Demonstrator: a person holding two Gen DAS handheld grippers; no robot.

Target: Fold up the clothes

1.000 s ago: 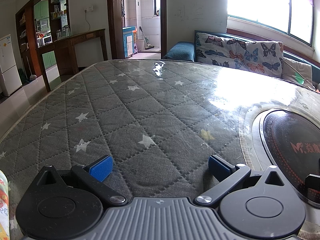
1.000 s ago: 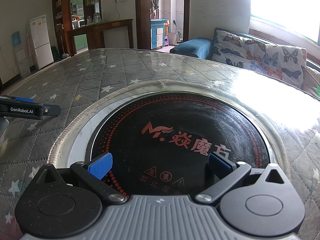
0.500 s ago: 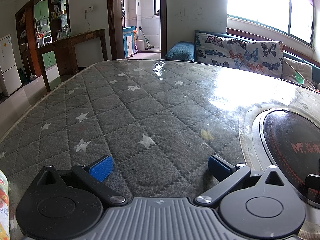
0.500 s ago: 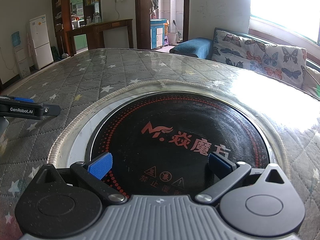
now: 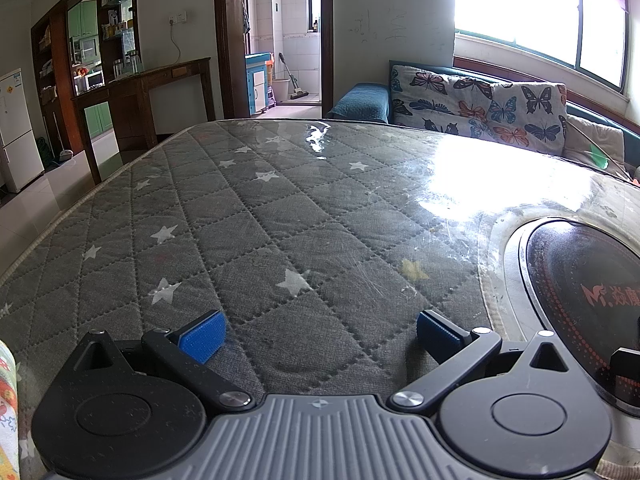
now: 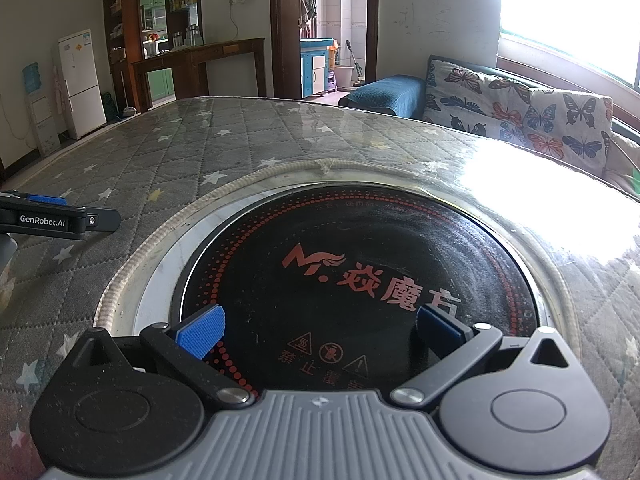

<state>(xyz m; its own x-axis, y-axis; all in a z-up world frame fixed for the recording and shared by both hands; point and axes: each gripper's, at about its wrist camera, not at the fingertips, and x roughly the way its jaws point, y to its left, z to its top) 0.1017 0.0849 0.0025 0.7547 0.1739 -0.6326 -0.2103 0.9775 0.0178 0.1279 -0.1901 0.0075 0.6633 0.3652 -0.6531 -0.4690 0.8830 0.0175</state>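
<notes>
My left gripper (image 5: pixel 318 336) hangs open low over a grey quilted table cover (image 5: pixel 280 216) printed with white stars; nothing is between its blue pads. At the far left edge of the left wrist view a strip of colourful patterned cloth (image 5: pixel 7 408) shows, mostly cut off. My right gripper (image 6: pixel 318 330) is open too, with nothing in it, above a round black cooktop (image 6: pixel 360 264) set into the table. The left gripper's finger (image 6: pixel 60 220) reaches in from the left of the right wrist view.
A sofa with a butterfly-print cover (image 5: pixel 476 100) runs along the table's far right under a bright window. A dark wooden console (image 5: pixel 144 92) and a white fridge (image 5: pixel 16 128) stand at the left. An open doorway (image 5: pixel 286 36) is straight ahead.
</notes>
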